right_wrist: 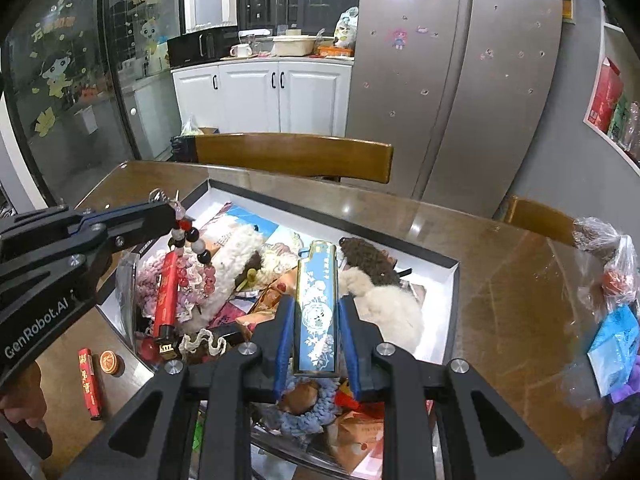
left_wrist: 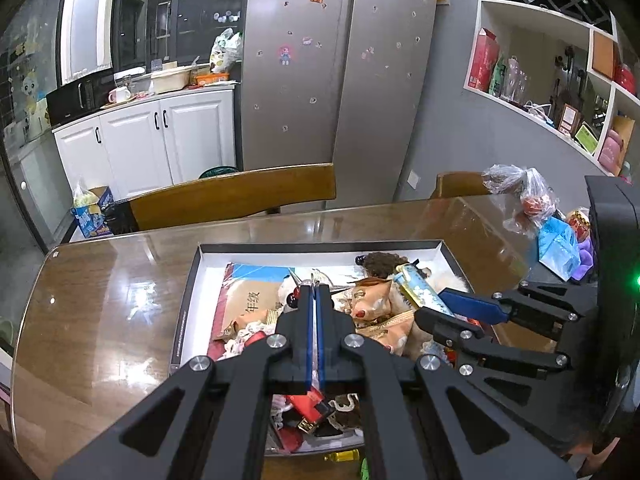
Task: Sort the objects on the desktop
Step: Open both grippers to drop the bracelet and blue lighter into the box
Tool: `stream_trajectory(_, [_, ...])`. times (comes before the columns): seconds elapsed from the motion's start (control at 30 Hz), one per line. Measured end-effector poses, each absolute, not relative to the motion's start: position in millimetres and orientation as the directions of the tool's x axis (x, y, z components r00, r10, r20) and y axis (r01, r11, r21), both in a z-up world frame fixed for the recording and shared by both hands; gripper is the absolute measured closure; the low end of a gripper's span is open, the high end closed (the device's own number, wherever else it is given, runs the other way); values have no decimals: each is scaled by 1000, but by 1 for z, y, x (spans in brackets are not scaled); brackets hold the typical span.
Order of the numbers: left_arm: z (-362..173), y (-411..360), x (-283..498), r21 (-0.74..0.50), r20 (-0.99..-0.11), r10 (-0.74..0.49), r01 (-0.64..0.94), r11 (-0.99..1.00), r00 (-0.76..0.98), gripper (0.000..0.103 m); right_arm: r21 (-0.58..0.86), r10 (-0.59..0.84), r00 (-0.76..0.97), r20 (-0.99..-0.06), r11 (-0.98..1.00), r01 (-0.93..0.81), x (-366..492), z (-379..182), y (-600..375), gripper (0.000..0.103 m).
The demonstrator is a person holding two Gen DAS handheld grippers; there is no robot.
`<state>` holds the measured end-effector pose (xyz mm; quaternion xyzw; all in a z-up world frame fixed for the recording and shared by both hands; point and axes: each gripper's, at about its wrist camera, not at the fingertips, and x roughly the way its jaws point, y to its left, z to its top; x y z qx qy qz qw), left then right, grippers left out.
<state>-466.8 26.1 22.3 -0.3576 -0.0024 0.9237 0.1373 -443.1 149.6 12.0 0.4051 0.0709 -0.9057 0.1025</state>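
A shallow box with a dark rim and white inside lies on the glass-topped table, piled with snack packets, fluffy toys and lighters. My left gripper is shut above its middle. In the right wrist view a bead bracelet of grey, black and red beads hangs from the left gripper. My right gripper is shut on a blue lighter with a white pattern, held upright over the box. In the left wrist view the right gripper and its blue lighter hover over the box's right side.
A red lighter lies in the box. Another red lighter and a round orange tin rest on the table left of it. A plastic bag and blue packet sit at right. Wooden chairs stand behind the table.
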Motion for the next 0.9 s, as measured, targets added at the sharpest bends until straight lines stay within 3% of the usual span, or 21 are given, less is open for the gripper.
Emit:
stream_trajectory(0.03, [22,27,-466,-100,-661,255,-254,-962,-706,100,-34,-137,-647,-750,-969,245,-443,11,150,80])
stream_trajectory(0.1, [23,28,-463,-96,-661,248,-248,-964,-709,77,9,-173,-632,-755,-967,254,-445,10,151,79])
stream_trajectory(0.13, [24,28,-462,-94,-655,242,-241,-966,-716,46,38,-197,-624,-756,-965,259,-445,9,153,79])
stream_trajectory(0.17, [25,27,-460,-87,-649,232,-233,-969,-725,26,56,-211,-622,-754,-964,260,-445,10,154,78])
stream_trajectory(0.27, [33,26,-453,-49,-626,187,-201,-978,-757,26,62,-208,-638,-741,-968,244,-442,17,158,64])
stream_trajectory(0.33, [37,24,-451,-57,-621,193,-202,-978,-760,26,55,-207,-655,-727,-968,245,-438,24,160,39])
stream_trajectory(0.37, [38,23,-450,-61,-620,193,-199,-978,-760,25,51,-205,-661,-722,-968,244,-436,27,161,37])
stream_trajectory(0.9, [57,2,-417,-69,-616,172,-165,-984,-769,25,31,-217,-693,-688,-962,270,-404,55,154,36])
